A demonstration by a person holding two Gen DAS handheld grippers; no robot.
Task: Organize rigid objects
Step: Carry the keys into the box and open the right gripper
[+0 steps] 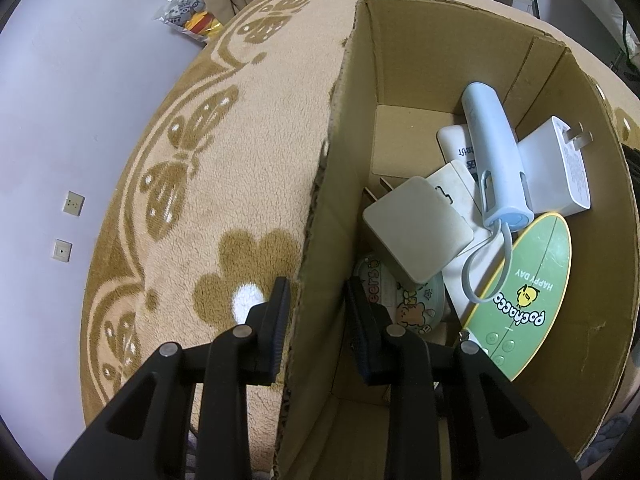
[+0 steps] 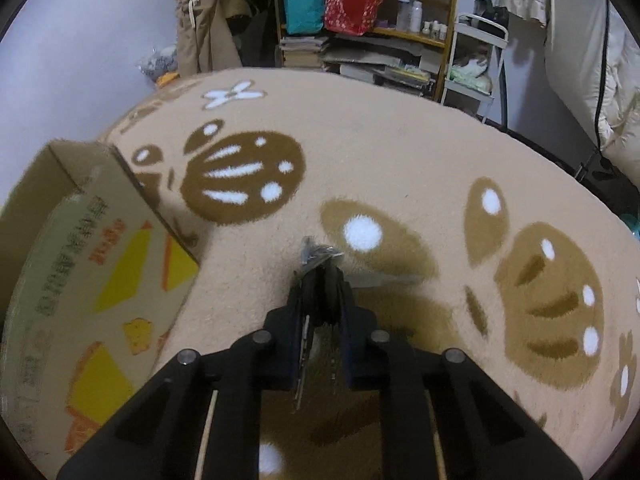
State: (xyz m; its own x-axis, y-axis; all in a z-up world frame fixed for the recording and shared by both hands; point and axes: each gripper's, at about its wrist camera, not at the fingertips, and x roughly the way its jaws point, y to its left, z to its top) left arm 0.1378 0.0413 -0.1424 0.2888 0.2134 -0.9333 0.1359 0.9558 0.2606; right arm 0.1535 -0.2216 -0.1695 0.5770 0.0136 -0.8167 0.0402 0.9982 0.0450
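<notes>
An open cardboard box (image 1: 408,60) stands on a beige rug with brown butterflies (image 1: 224,184). Inside it lie a light blue handheld device (image 1: 496,160), a white plug charger (image 1: 560,164), a square white adapter (image 1: 416,232), a green oval Pochacco item (image 1: 524,292) and a round printed tin (image 1: 412,304). My left gripper (image 1: 317,286) is shut on the box's left wall, one finger outside and one inside. My right gripper (image 2: 320,276) is shut on a bunch of keys (image 2: 316,254), lifted off the rug. To its left is the box's printed outer side (image 2: 100,280).
A pale wall with sockets (image 1: 68,220) lies left of the rug. Behind the rug are cluttered shelves (image 2: 400,28), hanging clothes (image 2: 200,28) and a white trolley (image 2: 476,64). Bedding (image 2: 600,80) is at the right.
</notes>
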